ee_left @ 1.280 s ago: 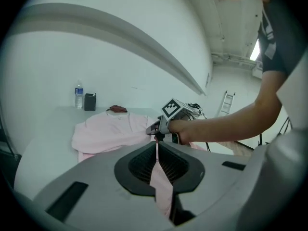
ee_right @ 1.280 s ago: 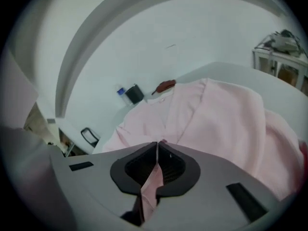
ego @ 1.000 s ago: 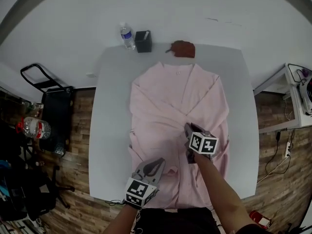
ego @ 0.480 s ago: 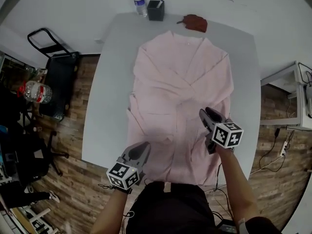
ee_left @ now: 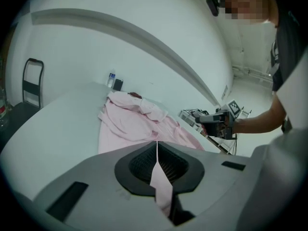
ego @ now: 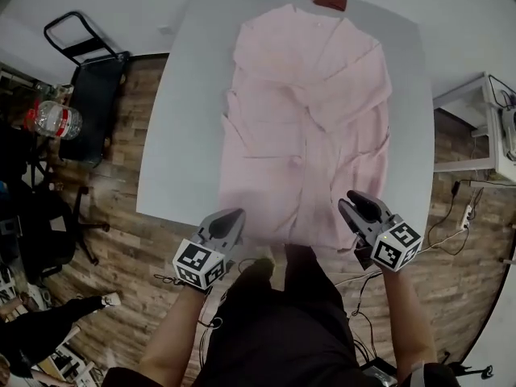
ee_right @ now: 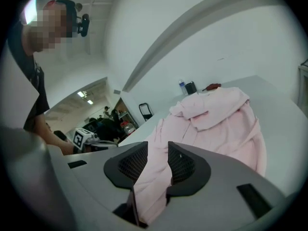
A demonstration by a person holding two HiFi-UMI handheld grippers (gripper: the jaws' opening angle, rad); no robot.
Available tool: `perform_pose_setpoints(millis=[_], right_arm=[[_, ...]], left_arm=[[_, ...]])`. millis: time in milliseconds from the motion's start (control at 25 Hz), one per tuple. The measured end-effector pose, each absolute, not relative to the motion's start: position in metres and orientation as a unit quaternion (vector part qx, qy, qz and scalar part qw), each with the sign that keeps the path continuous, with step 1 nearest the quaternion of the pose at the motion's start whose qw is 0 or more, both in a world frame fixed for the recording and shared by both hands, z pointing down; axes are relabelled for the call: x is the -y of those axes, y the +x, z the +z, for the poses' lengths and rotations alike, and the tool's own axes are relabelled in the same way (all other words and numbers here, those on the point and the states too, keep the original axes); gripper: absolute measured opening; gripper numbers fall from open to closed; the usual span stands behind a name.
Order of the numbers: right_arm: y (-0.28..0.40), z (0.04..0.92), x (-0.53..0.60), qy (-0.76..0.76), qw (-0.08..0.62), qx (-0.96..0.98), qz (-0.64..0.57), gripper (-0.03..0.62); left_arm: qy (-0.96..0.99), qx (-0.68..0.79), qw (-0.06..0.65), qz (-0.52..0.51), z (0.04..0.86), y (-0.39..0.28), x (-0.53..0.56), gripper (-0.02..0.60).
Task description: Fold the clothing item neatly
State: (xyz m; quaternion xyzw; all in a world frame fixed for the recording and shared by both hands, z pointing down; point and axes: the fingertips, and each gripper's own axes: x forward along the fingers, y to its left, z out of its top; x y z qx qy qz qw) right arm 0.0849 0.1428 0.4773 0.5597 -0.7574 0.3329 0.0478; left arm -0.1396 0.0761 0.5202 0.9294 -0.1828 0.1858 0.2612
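Since the earlier frames both grippers have drawn back toward you. The right gripper (ego: 355, 205) has left the middle of the garment, and the pair now hang level with each other just off the near edge of the table (ego: 181, 135), with the hem carried along.

The pink shirt (ego: 306, 119) lies lengthwise on the table, collar at the far end, both sleeves crossed over the chest, and the hem lifted past the near edge.

The left gripper (ego: 228, 220) is closed tight on a thin edge of hem. In its own view a single ply runs between the pads. The right gripper's jaws have widened over the last second. A thick bunched fold fills the gap between them and hangs below, so judge it a clamp on several layers.

Handling: expect the cloth to be light, soft and limp, and it will sag and crease between your two holds. Take it at the hem corners and keep them level and spread. The thin left pinch may slip under a sharp pull, and the bulky right bite could drag hidden layers askew.

Count:
- one shirt
- two sleeves
- two grippers
- one table
- along the far edge, seen from the right gripper view: one small bottle (ee_right: 182, 86), one dark box (ee_right: 191, 87) and one brown item (ee_right: 211, 86)
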Motion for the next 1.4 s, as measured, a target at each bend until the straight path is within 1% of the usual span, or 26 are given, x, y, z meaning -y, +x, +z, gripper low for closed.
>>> perform_pose_setpoints(millis=[80,120,200,360,480,640,800,960,1080,1280,1400], right_arm=[[0.071,0.477,-0.178,0.54,0.037,0.764,0.352,0.135],[0.064,0.478,-0.196,0.528,0.032,0.767,0.365,0.135],[0.051,0.485,-0.232,0.498,0.032,0.772,0.393,0.138],[0.037,0.517,-0.302,0.46,0.069,0.766,0.444,0.171],[0.048,0.551,-0.342,0.472,0.074,0.737,0.478,0.192],[0.076,0.597,-0.377,0.515,0.059,0.682,0.516,0.229],[0.089,0.64,-0.386,0.543,0.059,0.653,0.524,0.261],[0.086,0.666,-0.371,0.55,0.073,0.661,0.505,0.284],[0.083,0.683,-0.36,0.549,0.087,0.668,0.494,0.302],[0.094,0.705,-0.348,0.558,0.099,0.669,0.48,0.311],[0.091,0.715,-0.341,0.55,0.127,0.688,0.456,0.311]], left_arm=[[0.922,0.189,0.279,0.192,0.53,-0.162,-0.094,0.016],[0.917,0.191,0.289,0.198,0.537,-0.174,-0.104,0.03],[0.907,0.198,0.308,0.21,0.551,-0.197,-0.123,0.095],[0.888,0.22,0.337,0.222,0.58,-0.232,-0.148,0.16],[0.882,0.228,0.35,0.22,0.602,-0.237,-0.153,0.203],[0.87,0.234,0.376,0.217,0.631,-0.238,-0.162,0.263],[0.868,0.222,0.378,0.232,0.659,-0.233,-0.161,0.326],[0.865,0.213,0.4,0.213,0.678,-0.227,-0.141,0.379],[0.871,0.168,0.402,0.226,0.692,-0.216,-0.141,0.388],[0.876,0.12,0.397,0.245,0.711,-0.201,-0.144,0.387],[0.882,0.109,0.392,0.238,0.714,-0.196,-0.142,0.385]])
